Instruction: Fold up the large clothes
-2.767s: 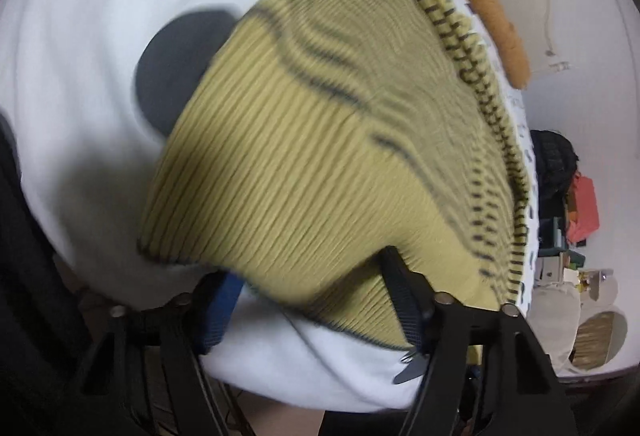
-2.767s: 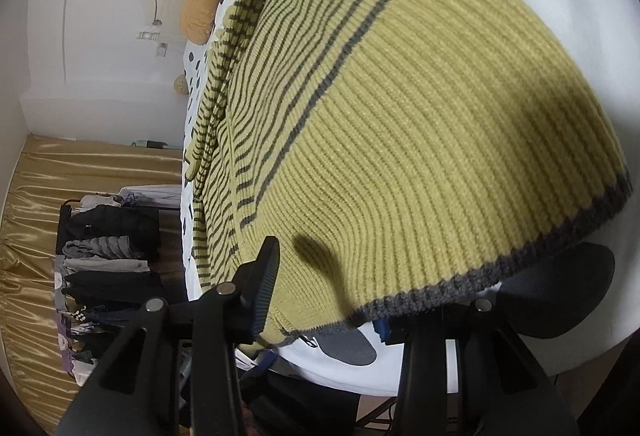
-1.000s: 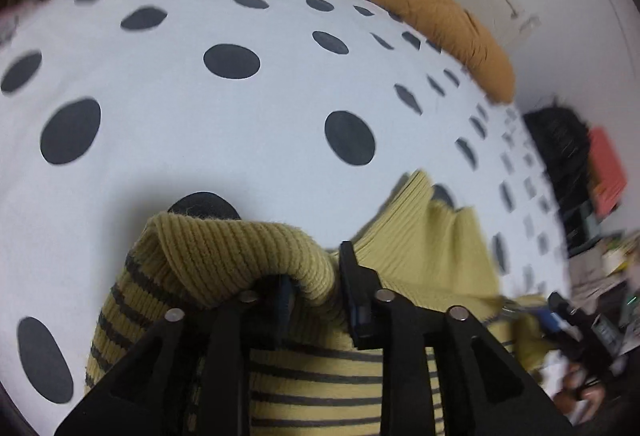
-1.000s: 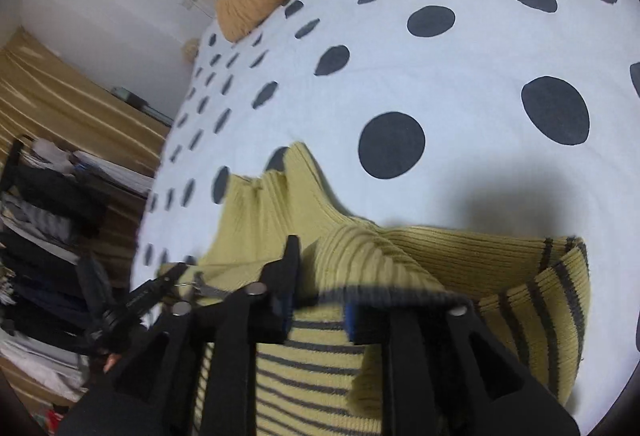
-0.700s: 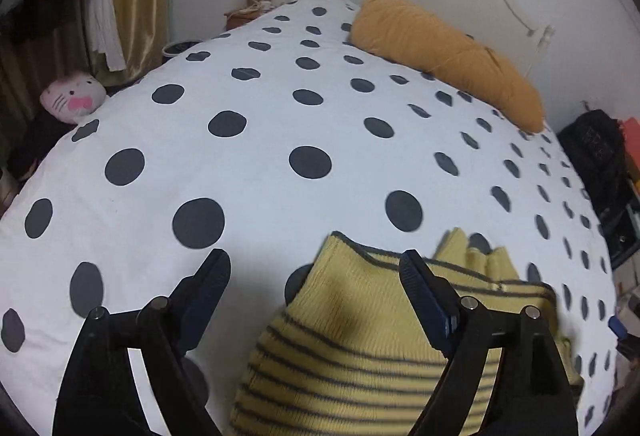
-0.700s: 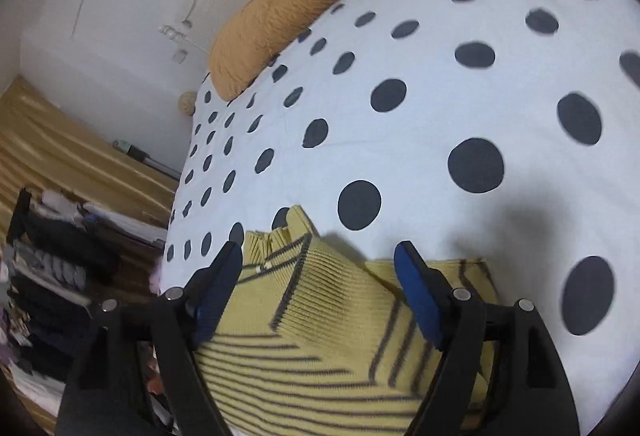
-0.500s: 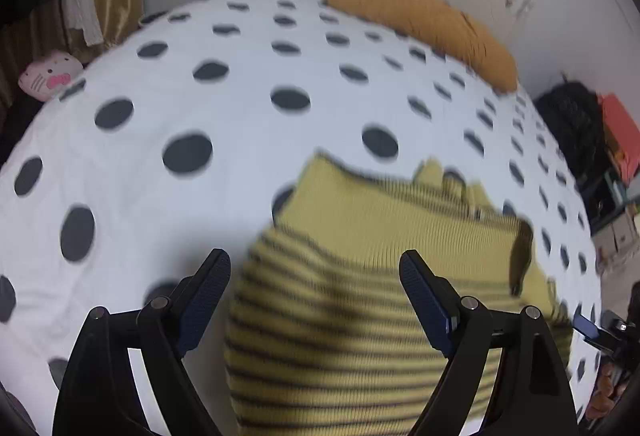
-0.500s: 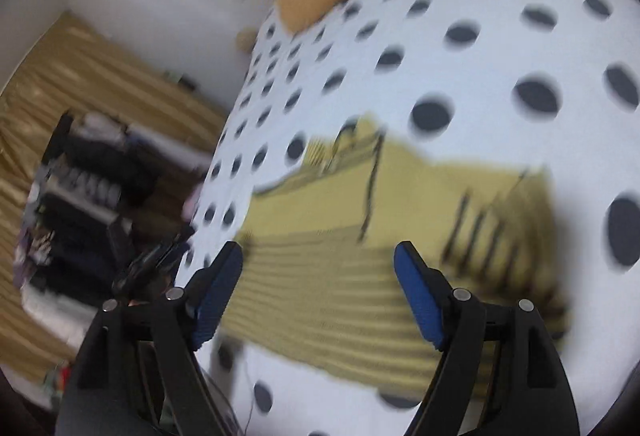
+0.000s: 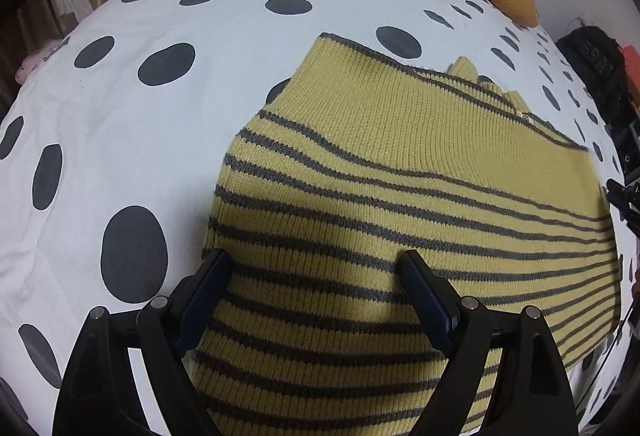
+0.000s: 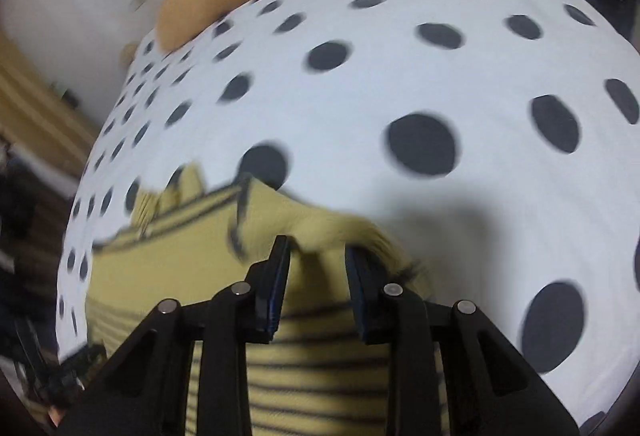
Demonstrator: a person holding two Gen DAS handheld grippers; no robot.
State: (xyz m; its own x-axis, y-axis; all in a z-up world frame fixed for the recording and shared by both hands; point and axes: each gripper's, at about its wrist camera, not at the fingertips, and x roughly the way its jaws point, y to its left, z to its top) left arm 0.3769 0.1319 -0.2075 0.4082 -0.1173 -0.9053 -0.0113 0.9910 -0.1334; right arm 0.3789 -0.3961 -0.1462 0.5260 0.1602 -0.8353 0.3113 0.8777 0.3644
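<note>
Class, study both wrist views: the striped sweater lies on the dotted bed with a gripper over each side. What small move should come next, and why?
Probably let the right gripper finish closing on the sweater edge bunched between its fingers. Its jaws are closing with a raised fold of knit between them, seemingly not yet pinched, though that view is blurred. The left gripper hangs open over the flat striped part, holding nothing, so the right side seems the one to secure first.
</note>
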